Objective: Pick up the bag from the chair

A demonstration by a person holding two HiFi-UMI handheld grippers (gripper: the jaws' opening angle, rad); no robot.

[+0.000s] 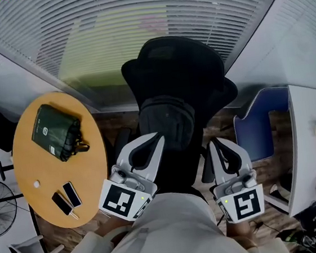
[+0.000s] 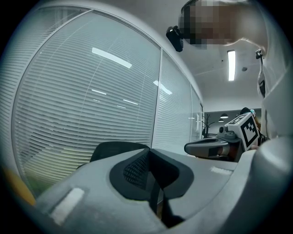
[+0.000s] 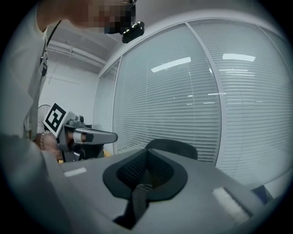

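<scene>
Left gripper (image 1: 157, 137) and right gripper (image 1: 212, 144), both closed tight and empty.
One black bag (image 1: 166, 119) leans on the one chair (image 1: 171, 65), just beyond the two tips and mostly between them. Left of the chair stands one round table (image 1: 88, 165), which carries one green bag (image 1: 55, 131) and two phones (image 1: 67, 198).

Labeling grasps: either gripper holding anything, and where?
Cannot tell: left gripper and right gripper are both shut; a dark strip, maybe a strap, hangs below the right's jaws.
</scene>
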